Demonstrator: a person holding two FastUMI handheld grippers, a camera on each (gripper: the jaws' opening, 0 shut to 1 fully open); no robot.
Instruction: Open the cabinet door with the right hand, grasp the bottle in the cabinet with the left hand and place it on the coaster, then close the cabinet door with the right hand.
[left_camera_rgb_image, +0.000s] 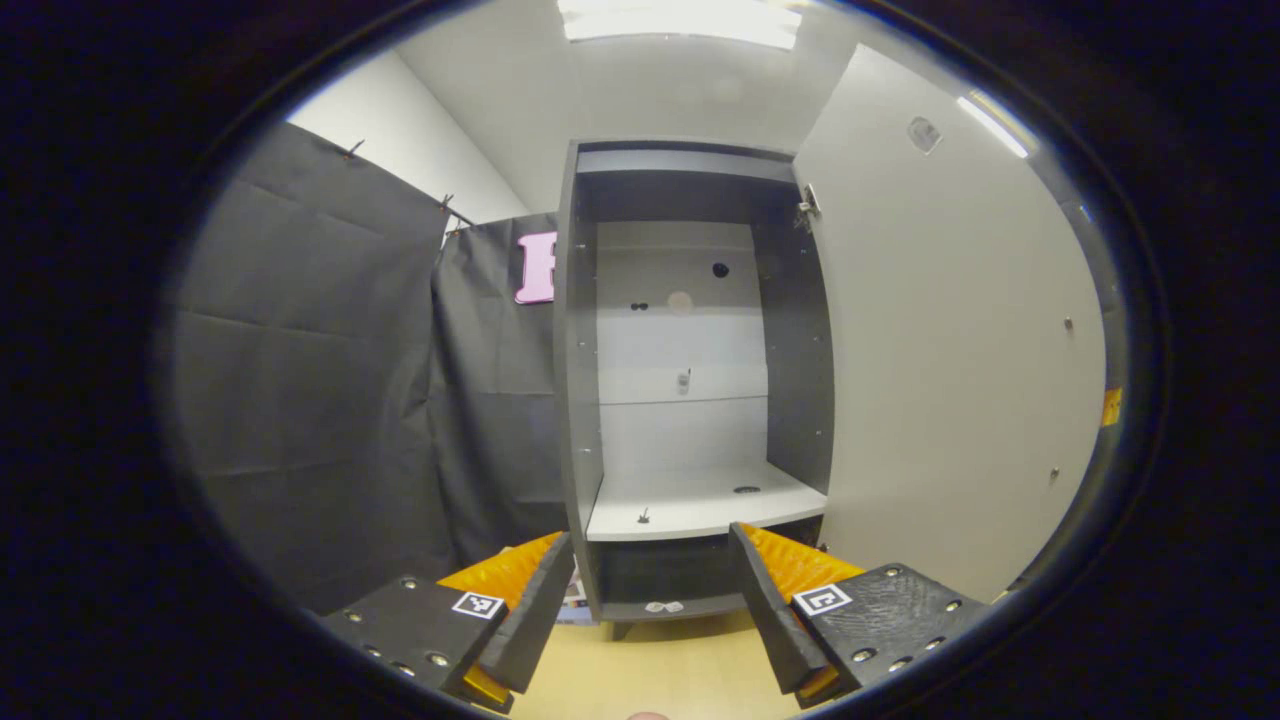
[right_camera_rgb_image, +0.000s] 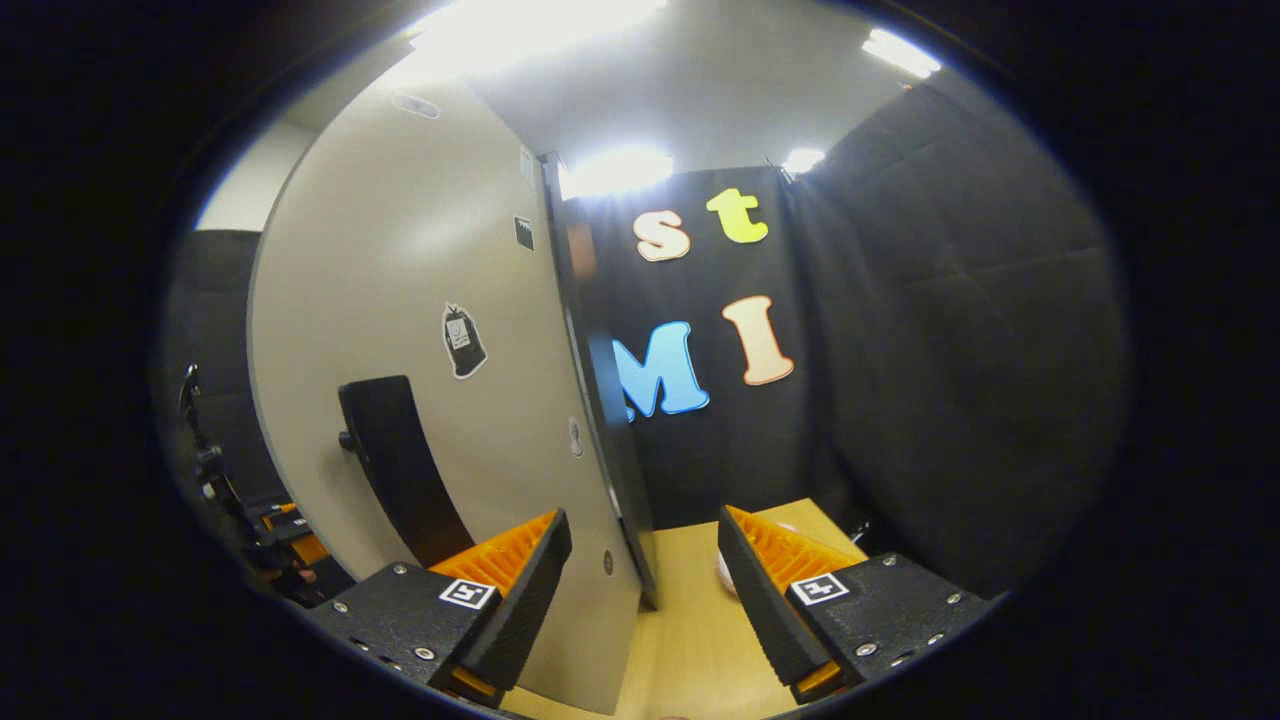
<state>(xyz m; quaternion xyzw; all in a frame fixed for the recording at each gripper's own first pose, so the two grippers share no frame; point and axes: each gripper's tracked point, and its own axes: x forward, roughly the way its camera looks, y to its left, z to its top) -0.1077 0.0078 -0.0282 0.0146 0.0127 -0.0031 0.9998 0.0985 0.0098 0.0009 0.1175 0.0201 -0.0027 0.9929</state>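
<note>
At centre of the left gripper view, cabinet (left_camera_rgb_image: 578, 380) wide open, shelf (left_camera_rgb_image: 700, 505) carrying only small fittings, so bottle likely already out; its whereabouts cannot be told. At 3 o'clock, door (left_camera_rgb_image: 940, 350) swung fully aside to clear the reach. In the right gripper view, handle (right_camera_rgb_image: 395, 460) at 8 o'clock on the door's outer face. Right gripper (right_camera_rgb_image: 644, 520) spread wide astride the door edge, gripping nothing, probably poised for closing. Left gripper (left_camera_rgb_image: 652, 540) likewise wide and empty, facing the shelf. Sticker (right_camera_rgb_image: 463, 340) at 10 o'clock, too small to read.
</note>
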